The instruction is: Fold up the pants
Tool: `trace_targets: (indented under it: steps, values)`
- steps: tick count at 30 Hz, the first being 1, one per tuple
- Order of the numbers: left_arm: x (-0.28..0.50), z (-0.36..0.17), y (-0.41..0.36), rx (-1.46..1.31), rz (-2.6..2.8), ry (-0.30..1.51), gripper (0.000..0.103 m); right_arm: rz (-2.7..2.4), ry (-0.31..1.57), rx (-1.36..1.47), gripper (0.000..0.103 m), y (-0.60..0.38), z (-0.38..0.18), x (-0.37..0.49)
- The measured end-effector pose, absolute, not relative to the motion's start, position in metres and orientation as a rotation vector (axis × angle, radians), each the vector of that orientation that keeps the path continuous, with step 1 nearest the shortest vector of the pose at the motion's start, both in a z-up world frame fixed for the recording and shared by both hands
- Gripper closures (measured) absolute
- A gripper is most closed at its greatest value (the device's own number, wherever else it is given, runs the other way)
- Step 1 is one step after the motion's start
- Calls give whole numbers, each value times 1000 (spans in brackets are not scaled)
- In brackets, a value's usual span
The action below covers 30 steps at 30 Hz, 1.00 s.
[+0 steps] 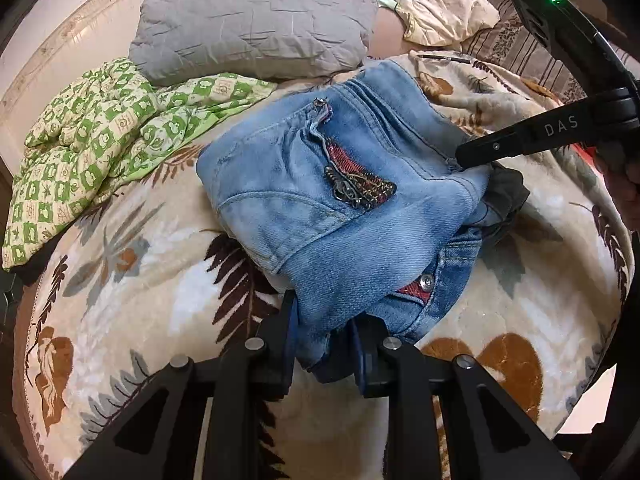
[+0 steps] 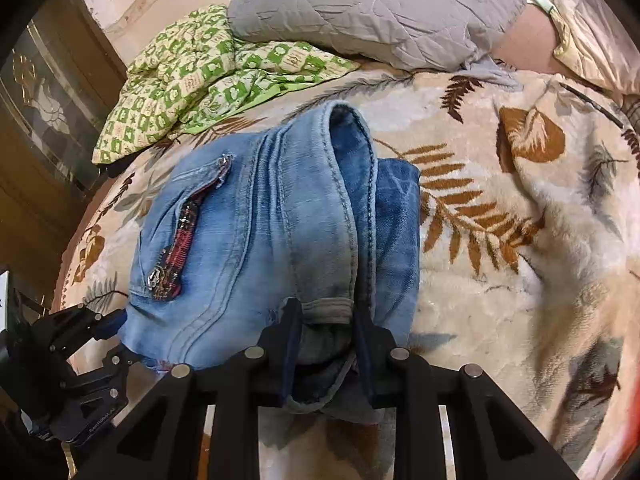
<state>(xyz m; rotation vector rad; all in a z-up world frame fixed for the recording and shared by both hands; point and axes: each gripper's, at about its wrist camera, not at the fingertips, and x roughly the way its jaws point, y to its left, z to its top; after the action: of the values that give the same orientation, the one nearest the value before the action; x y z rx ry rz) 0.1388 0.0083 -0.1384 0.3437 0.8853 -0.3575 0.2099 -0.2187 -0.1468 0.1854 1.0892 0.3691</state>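
Observation:
The light blue jeans point(image 1: 312, 200) lie folded into a bundle on the leaf-patterned blanket point(image 1: 152, 280), a zipped pocket with red trim point(image 1: 360, 184) facing up. My left gripper point(image 1: 324, 340) is shut on the near edge of the denim. My right gripper point(image 1: 476, 156) comes in from the right and grips the bundle's right edge. In the right wrist view the jeans point(image 2: 260, 220) fill the middle and my right gripper point(image 2: 326, 336) is shut on a grey-blue fold of them. My left gripper point(image 2: 108, 332) shows at the lower left, on the denim's corner.
A grey pillow point(image 1: 256, 20) lies behind the jeans. A green checked quilt point(image 1: 88, 140) is bunched at the left. Cream cloth point(image 1: 432, 8) and a striped cover point(image 1: 520, 48) lie at the back right. A dark wooden cabinet point(image 2: 44, 120) stands beside the bed.

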Motion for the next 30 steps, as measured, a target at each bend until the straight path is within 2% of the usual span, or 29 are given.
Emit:
trace_targets:
  steps: [2,3,4,5,6,7,9,11,15,18,30]
  values:
    - [137,-136,9,344,-345,875,71,378,1083,202,72,-221,-146,210]
    - [136,-134,10,338,-333,862,64,380,1078,223,64,-223,-145,210]
    - [134,-131,12,329,-315,861,42,383,1077,252,38,-226,-143,210]
    - [133,-128,16,303,-291,866,16,364,1086,265,24,-230,-141,209]
    - [131,-123,20,263,-278,868,7,335,1083,273,10,-233,-137,207]
    - [128,-115,26,208,-272,861,2,318,1062,285,9,-238,-132,203]
    - [121,-95,37,104,-242,839,1,315,1021,284,7,-243,-115,192]
    - [107,-69,46,-2,-194,779,0,258,974,224,0,-246,-93,176]
    - [70,-25,47,-159,-116,661,0,74,757,61,0,-247,-40,116]
    - [51,-15,36,-166,-84,630,0,4,679,28,0,-245,-22,75]
    - [36,-16,7,-33,-61,652,0,-26,716,59,0,-254,-18,28]
